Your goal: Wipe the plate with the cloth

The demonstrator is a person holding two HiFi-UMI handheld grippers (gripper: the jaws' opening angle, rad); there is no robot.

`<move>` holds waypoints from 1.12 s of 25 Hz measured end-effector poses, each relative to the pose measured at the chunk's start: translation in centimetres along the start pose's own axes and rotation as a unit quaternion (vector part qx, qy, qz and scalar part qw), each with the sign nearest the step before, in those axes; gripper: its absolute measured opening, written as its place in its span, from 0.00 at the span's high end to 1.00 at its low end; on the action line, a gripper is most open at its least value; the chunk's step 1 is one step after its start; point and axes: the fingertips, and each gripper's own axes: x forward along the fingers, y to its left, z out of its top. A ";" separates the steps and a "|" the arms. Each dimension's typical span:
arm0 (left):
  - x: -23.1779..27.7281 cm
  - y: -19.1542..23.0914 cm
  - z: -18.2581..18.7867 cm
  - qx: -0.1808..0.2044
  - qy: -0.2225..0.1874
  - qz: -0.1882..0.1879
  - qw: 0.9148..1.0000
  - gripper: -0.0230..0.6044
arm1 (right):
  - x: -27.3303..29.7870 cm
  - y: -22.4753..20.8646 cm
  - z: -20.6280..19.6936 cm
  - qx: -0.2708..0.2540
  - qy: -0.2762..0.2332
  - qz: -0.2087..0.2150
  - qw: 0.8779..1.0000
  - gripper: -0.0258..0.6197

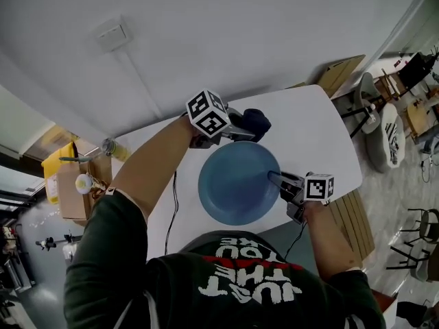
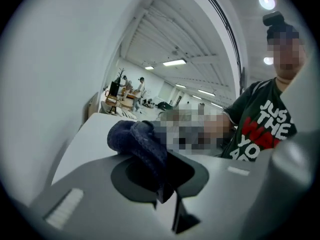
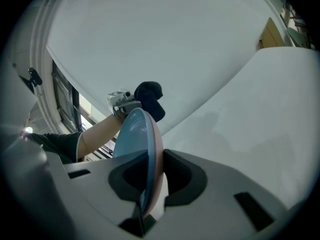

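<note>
A blue plate (image 1: 236, 182) is held up above the white table (image 1: 315, 125), gripped at its right rim by my right gripper (image 1: 276, 179), which is shut on it. In the right gripper view the plate (image 3: 134, 134) stands on edge between the jaws. A dark blue cloth (image 1: 256, 122) is bunched at the plate's far rim, with my left gripper (image 1: 248, 133) shut on it. Seen from the left gripper, the cloth (image 2: 137, 143) hangs out of the jaws. The cloth (image 3: 150, 98) and left gripper also show beyond the plate in the right gripper view.
A yellow box and cardboard box (image 1: 65, 177) sit on the floor at the left, with a bottle (image 1: 113, 148) near the table's left end. Chairs (image 1: 381, 125) stand to the right of the table. A cable (image 1: 173, 208) hangs from the table's near edge.
</note>
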 end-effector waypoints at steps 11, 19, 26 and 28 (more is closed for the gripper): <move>3.0 -1.1 2.4 0.061 0.050 -0.005 0.997 0.89 | 1.2 0.0 0.1 -0.025 0.009 -0.018 0.999 0.88; -4.3 0.4 4.3 0.050 -0.051 0.155 0.985 0.89 | -3.8 -5.9 2.6 0.059 -0.093 -0.123 0.986 0.88; 5.0 -11.8 1.3 0.056 -0.007 0.127 0.990 0.89 | -7.0 -9.3 10.2 0.076 -0.212 -0.221 0.949 0.88; 9.5 -12.9 -1.8 0.061 0.029 0.127 0.990 0.89 | -6.2 -8.1 12.1 0.066 -0.228 -0.220 0.946 0.88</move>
